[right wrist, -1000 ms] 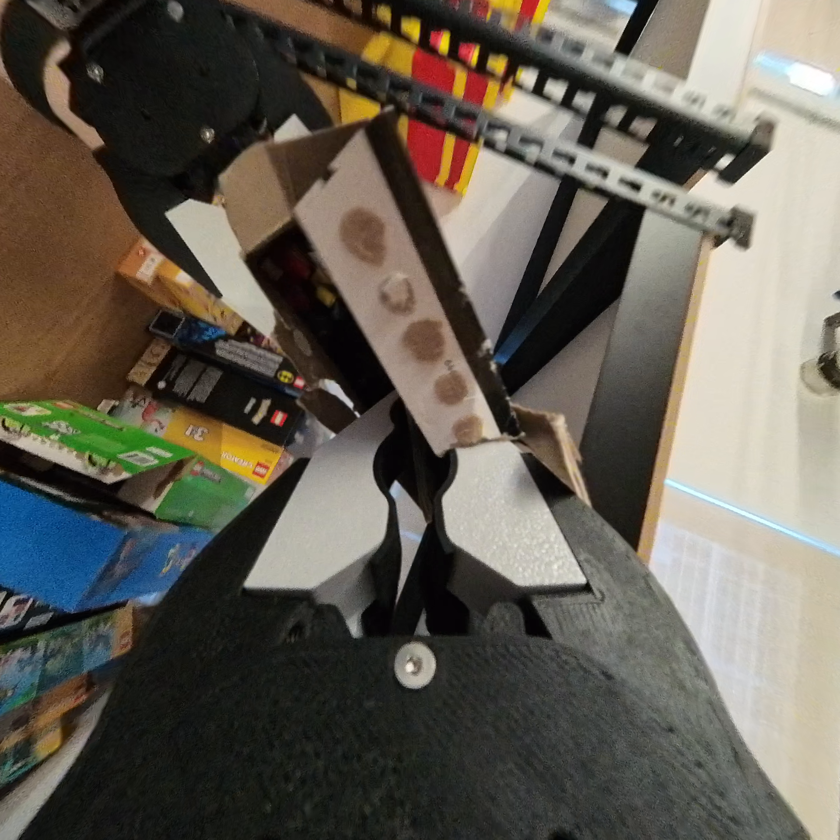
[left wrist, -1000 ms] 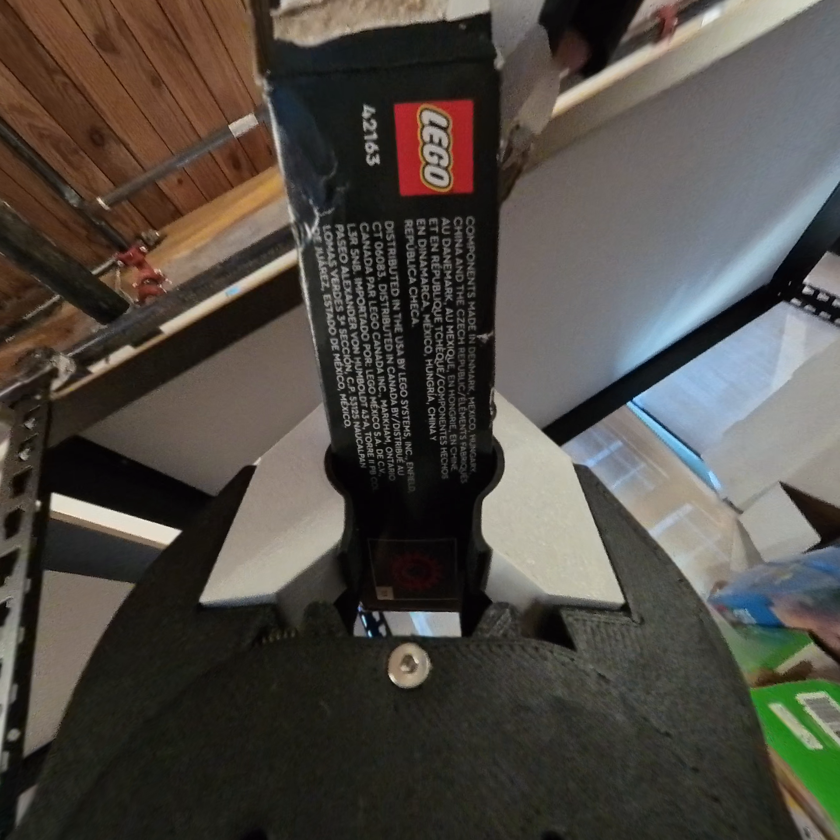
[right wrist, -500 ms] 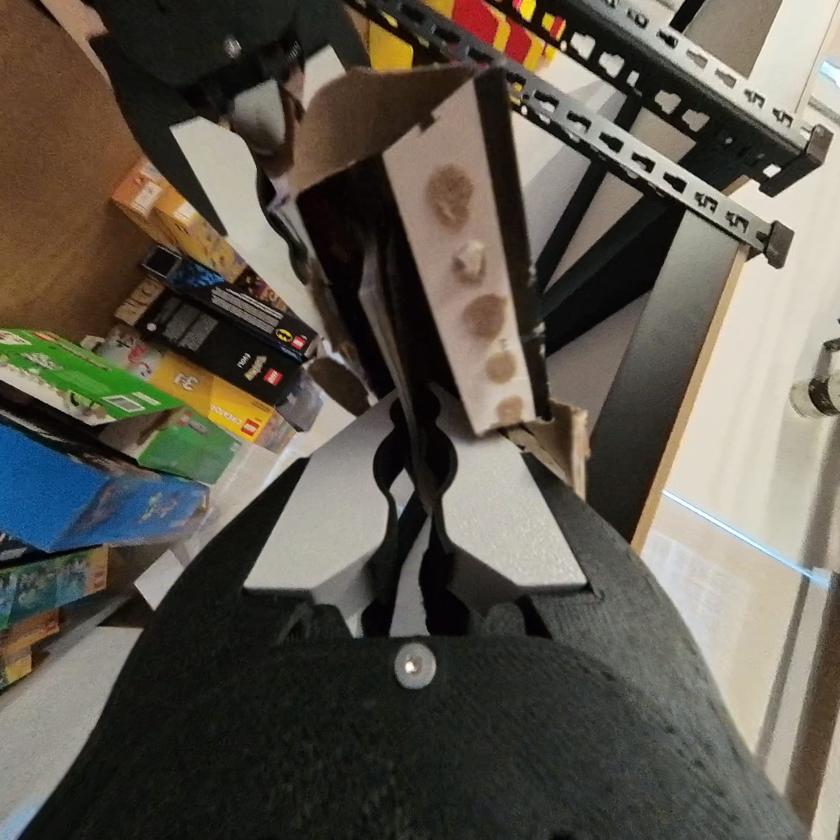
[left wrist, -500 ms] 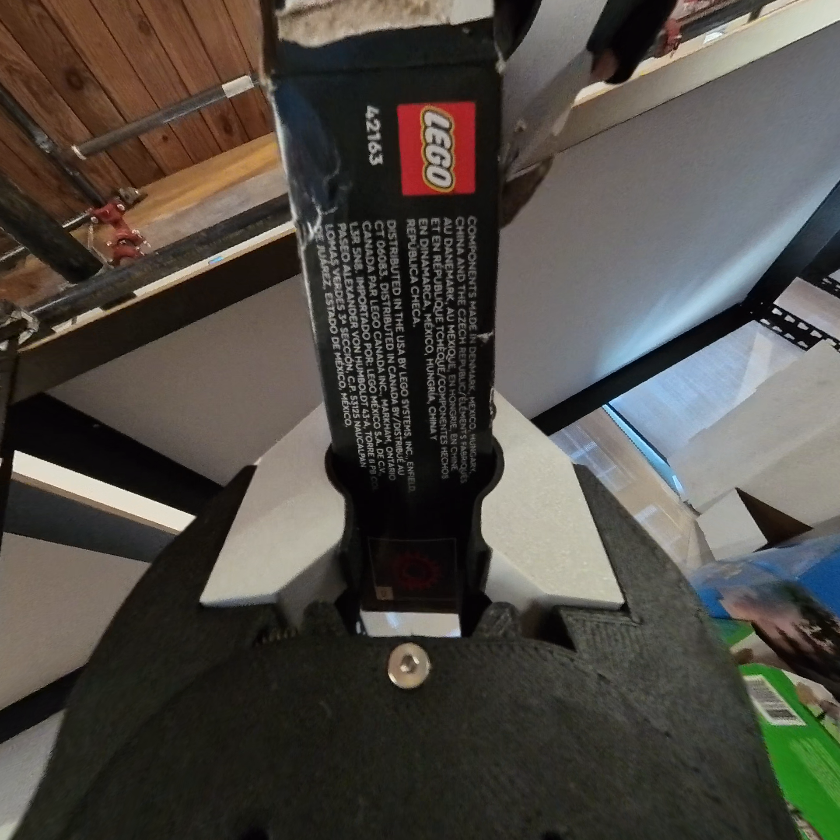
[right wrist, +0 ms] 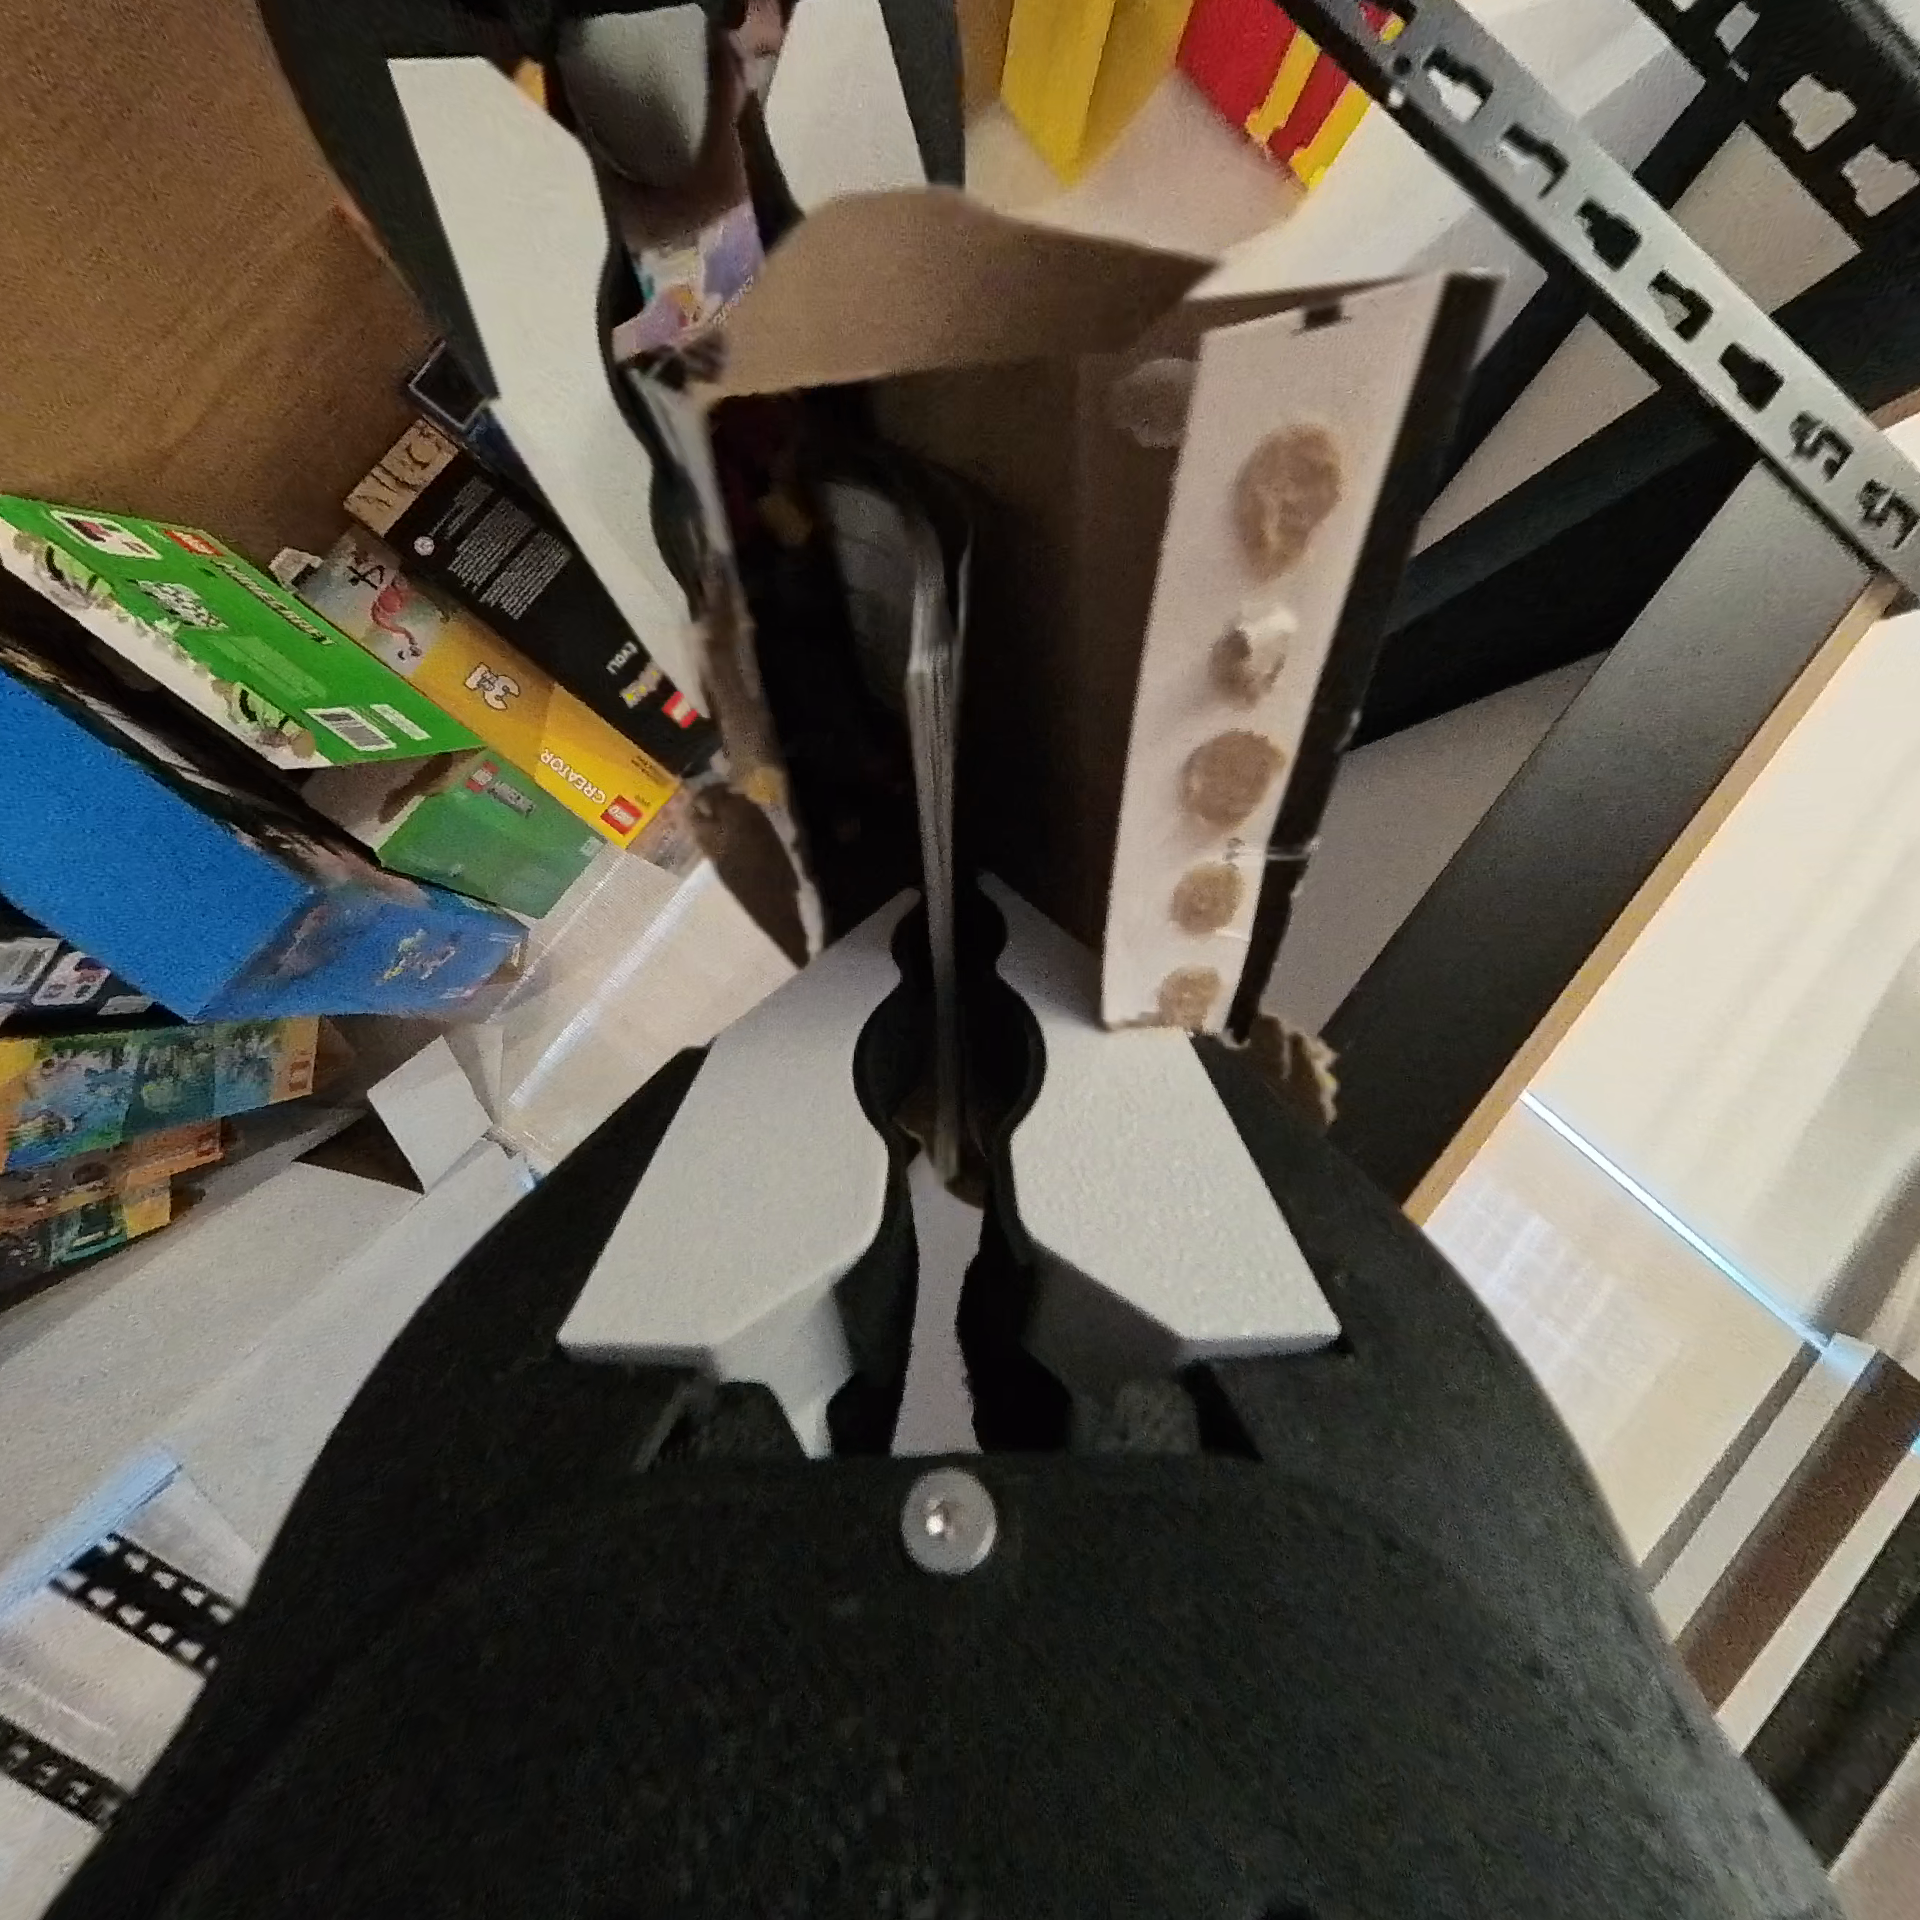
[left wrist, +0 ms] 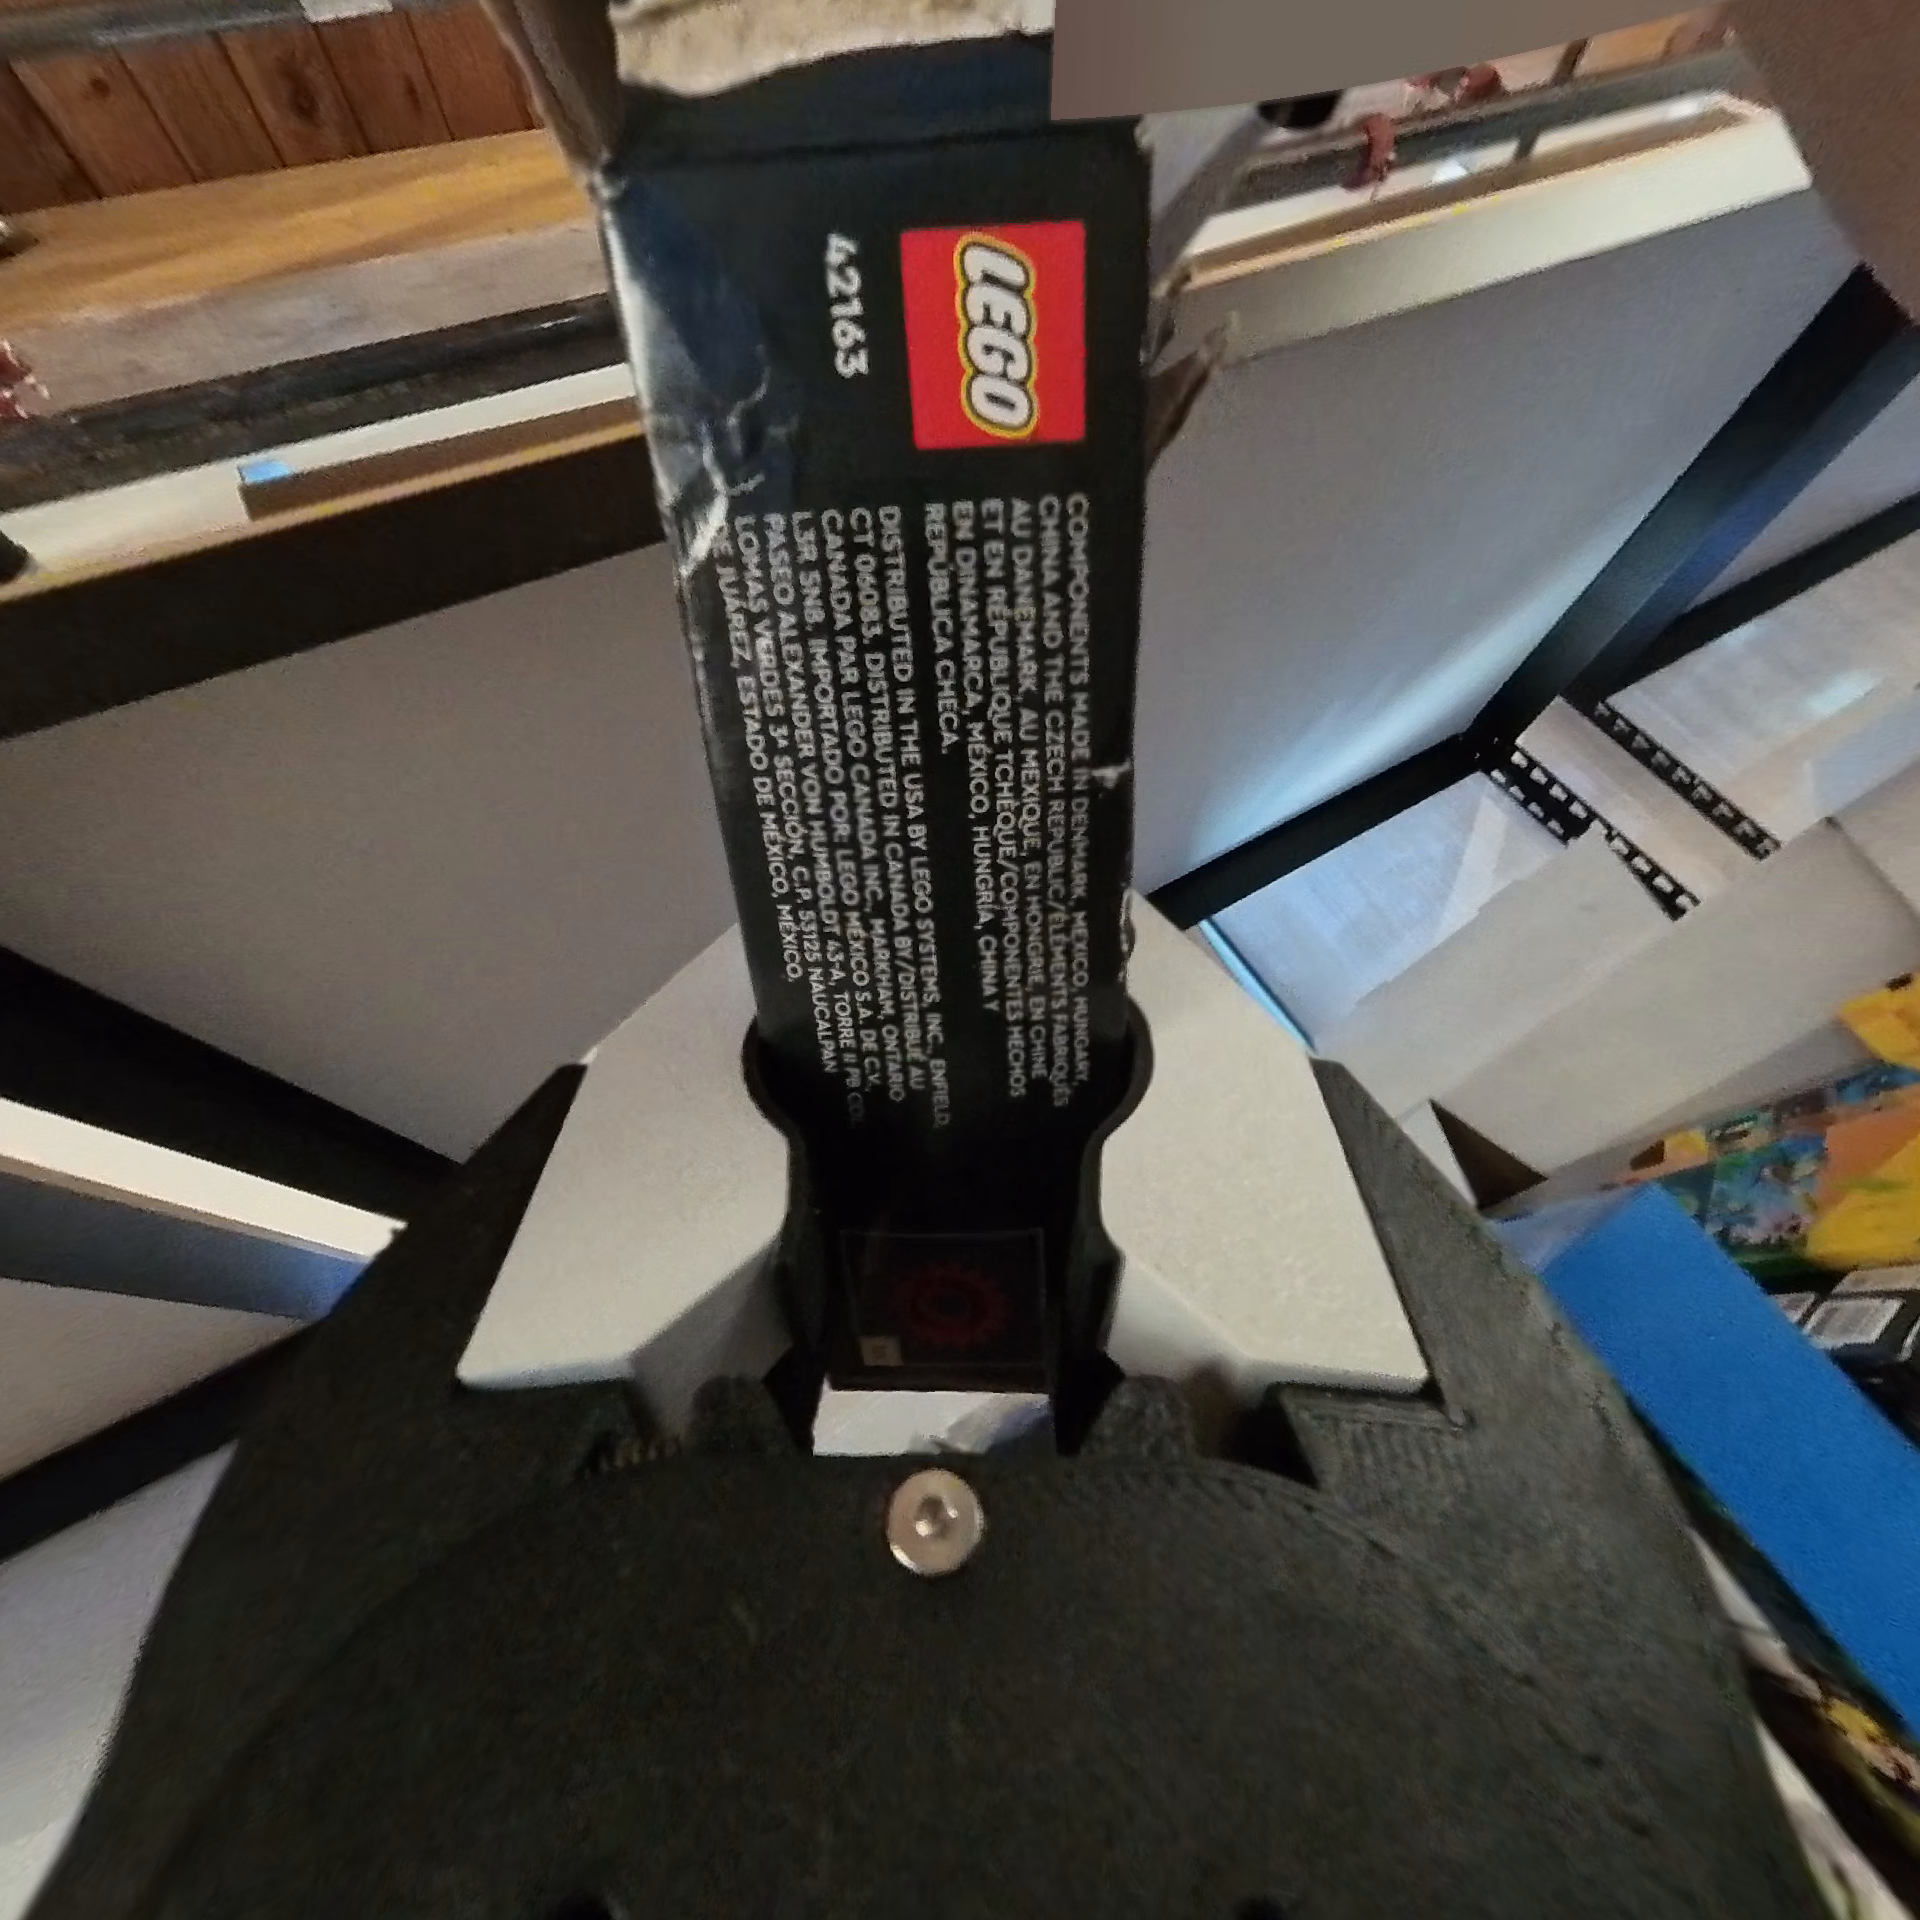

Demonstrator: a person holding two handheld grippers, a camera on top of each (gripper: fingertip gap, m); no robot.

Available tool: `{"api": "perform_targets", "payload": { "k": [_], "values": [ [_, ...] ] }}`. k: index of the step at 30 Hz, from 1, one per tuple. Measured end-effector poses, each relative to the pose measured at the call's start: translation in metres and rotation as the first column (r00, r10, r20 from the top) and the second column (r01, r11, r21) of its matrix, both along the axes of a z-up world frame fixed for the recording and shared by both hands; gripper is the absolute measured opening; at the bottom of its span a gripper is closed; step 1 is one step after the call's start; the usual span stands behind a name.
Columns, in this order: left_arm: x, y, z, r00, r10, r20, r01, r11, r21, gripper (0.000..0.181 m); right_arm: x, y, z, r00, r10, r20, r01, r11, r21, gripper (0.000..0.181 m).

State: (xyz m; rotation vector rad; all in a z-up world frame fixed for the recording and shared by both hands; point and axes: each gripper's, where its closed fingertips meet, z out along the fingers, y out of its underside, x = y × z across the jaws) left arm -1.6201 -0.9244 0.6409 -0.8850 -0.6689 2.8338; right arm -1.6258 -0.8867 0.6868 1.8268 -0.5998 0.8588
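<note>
The left tongs (left wrist: 940, 1049) are clamped on the narrow black side of a toy box (left wrist: 914, 665). The box runs straight away from them, its near end sunk deep between the two white fingers (left wrist: 623, 1226), its far end torn and ragged at the top of the left wrist view. A red square logo and lines of small white print cover that side.

The right tongs (right wrist: 951, 914) are pinching a thin booklet (right wrist: 935, 727) that stands on edge in the open mouth of the same box (right wrist: 1049, 623). The booklet's near edge sits between the white fingers (right wrist: 748, 1174), and the rest reaches back into the dark inside of the box. The brown top flap (right wrist: 966, 270) is folded up, and a white flap (right wrist: 1268, 665) with a row of round glue spots hangs open on the right, just beside the right-hand finger. The left tongs show at the far side of the box (right wrist: 499, 229).

To the left, further off, lie stacked toy boxes: a blue box (right wrist: 208, 883), a green box (right wrist: 218, 634), a yellow box (right wrist: 520, 717). A black metal shelf rail (right wrist: 1621, 239) with punched slots crosses the upper right.
</note>
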Motion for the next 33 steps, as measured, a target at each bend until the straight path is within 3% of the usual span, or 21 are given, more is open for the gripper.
{"api": "perform_targets", "payload": {
  "k": [4,7,12,16,20,22,25,28,31,33],
  "values": [
    [0.006,0.001,0.0,0.998,-0.057,-0.014,0.058,0.997,0.046,0.052,0.0,-0.005,-0.009,1.0,-0.021,-0.009,0.021,0.996,0.081,0.002],
    [0.005,0.001,-0.005,1.0,0.012,0.002,-0.012,1.0,0.008,0.052,0.002,-0.006,-0.013,1.0,-0.005,0.024,0.002,0.99,0.139,0.002],
    [0.012,-0.002,-0.006,0.996,0.092,0.006,-0.091,0.994,-0.065,0.052,0.012,0.001,-0.022,0.992,0.103,0.077,-0.111,0.988,0.109,0.008],
    [0.014,0.001,0.001,0.993,0.116,0.033,-0.109,0.98,-0.164,0.053,0.01,0.008,-0.015,0.98,0.161,0.114,-0.172,0.98,0.1,0.002],
    [0.004,0.027,0.022,0.975,0.204,0.091,-0.17,0.941,-0.291,0.052,-0.007,0.04,0.001,0.966,0.21,0.154,-0.221,0.973,0.059,0.001],
    [-0.002,0.031,0.028,0.979,0.176,0.099,-0.142,0.949,-0.281,0.051,-0.009,0.04,0.005,0.959,0.222,0.176,-0.237,0.969,0.068,0.001],
    [-0.002,0.014,0.032,0.979,0.187,0.081,-0.158,0.946,-0.282,0.052,-0.012,0.032,0.009,0.964,0.165,0.207,-0.176,0.984,0.038,0.001],
    [-0.003,0.044,0.037,0.985,0.168,0.041,-0.145,0.93,-0.338,0.051,-0.006,0.057,0.012,0.949,0.243,0.202,-0.246,0.969,-0.01,0.002],
    [-0.004,0.021,0.043,0.989,0.138,0.048,-0.121,0.957,-0.265,0.052,-0.009,0.032,0.023,0.964,0.145,0.224,-0.146,0.989,-0.008,0.001],
    [-0.001,0.021,0.042,0.99,0.139,0.03,-0.127,0.957,-0.259,0.052,-0.007,0.039,0.02,0.962,0.176,0.209,-0.17,0.984,-0.045,0.001]
  ]
}}
